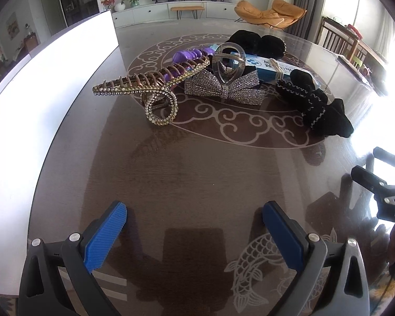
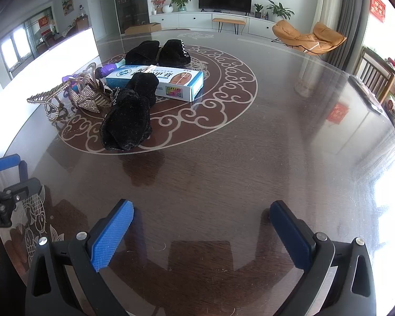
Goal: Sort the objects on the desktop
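Both claws hover low over the dark glossy patterned table (image 1: pixel 197 173), level and pointing at the pile. The left claw (image 1: pixel 194 233) and right claw (image 2: pixel 201 233) gape wide, empty, touching nothing. Ahead, mid-table, lie a rhinestone-studded gold hair clip (image 1: pixel 147 87), black velvet scrunchie (image 2: pixel 127 121) and blue-white cardboard box (image 2: pixel 171 80).

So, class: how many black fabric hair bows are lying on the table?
2. One black bow lies at the near side of the pile, leaning onto the blue box. The other black bow lies behind that box, on the far side. More could be hidden under the pile.
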The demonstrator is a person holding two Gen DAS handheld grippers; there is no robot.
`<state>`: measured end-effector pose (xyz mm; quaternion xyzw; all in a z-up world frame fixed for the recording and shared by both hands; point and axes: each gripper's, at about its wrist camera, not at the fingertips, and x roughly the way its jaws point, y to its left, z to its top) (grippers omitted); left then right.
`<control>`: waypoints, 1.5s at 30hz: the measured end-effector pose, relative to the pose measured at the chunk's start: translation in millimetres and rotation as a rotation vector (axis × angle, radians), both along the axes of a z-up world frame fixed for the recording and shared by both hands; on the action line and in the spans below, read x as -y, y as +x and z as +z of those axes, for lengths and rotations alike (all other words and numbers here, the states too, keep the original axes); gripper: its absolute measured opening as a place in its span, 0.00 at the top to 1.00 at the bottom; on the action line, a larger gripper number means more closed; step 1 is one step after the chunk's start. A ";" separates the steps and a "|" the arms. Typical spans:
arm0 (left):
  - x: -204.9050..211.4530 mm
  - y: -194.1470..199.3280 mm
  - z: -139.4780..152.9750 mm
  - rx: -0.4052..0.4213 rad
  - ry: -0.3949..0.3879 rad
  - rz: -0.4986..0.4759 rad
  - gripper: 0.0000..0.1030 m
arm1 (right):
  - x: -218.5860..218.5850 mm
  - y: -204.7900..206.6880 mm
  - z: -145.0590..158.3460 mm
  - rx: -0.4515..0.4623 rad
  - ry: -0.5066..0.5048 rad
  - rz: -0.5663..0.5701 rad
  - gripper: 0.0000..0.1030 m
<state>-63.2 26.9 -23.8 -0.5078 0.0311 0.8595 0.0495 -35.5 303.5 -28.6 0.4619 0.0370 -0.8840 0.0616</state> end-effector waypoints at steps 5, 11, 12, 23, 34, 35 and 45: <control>6.0 -16.7 0.5 -0.007 0.001 0.027 0.00 | 0.0 0.1 0.0 0.000 0.000 0.000 0.00; 10.6 -20.4 -0.6 -0.070 0.011 0.026 0.00 | 0.0 0.0 -0.2 0.000 0.000 0.000 0.00; 10.9 -21.5 -0.5 -0.074 0.011 0.023 0.00 | 0.0 0.1 -0.2 0.000 0.000 0.000 0.00; 17.5 -32.0 -2.7 -0.096 0.017 0.022 0.00 | 0.0 -0.2 -0.5 0.000 0.000 0.001 0.00; 17.5 -30.9 -3.0 -0.097 0.016 0.023 0.00 | -0.1 -0.3 -0.6 0.000 0.000 0.001 0.00; 17.5 -28.9 -3.0 -0.098 0.017 0.024 0.00 | -0.1 -0.4 -0.7 0.000 0.000 0.001 0.00; 17.6 -27.6 -2.7 -0.100 0.015 0.025 0.00 | -0.2 -0.4 -0.8 0.000 0.000 0.001 0.00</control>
